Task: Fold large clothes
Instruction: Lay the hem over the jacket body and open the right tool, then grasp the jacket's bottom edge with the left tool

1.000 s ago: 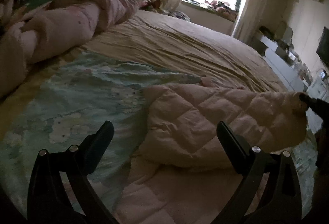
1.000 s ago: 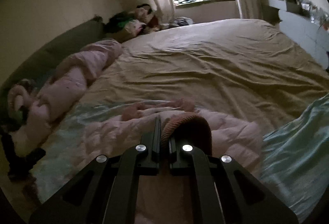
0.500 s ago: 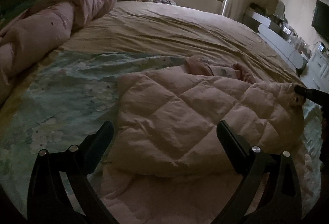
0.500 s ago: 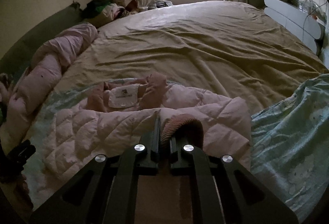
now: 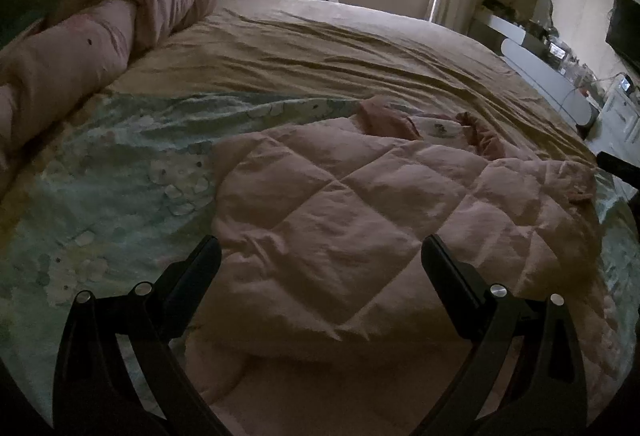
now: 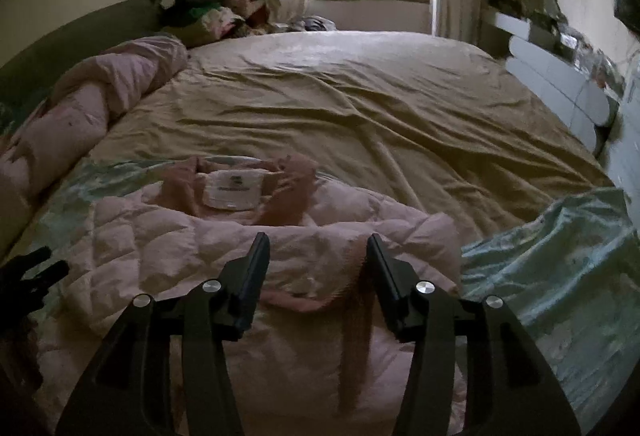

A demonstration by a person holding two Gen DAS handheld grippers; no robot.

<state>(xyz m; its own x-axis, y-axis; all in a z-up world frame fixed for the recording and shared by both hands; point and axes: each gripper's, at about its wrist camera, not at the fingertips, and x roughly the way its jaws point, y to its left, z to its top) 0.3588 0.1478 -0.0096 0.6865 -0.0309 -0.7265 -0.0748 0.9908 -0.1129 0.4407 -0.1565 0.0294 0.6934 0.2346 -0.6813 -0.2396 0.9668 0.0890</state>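
Left gripper: two matte black fingers, each a flat, tapering blade with a squared tip, carried on angular black linkage arms with open cut-outs. Two round silver screw heads sit on each linkage. Right gripper: the same black construction, with narrower fingers whose inner faces are flat pads, and two silver screw heads on each side. No cables, markings, sleeves or skin show in either view.
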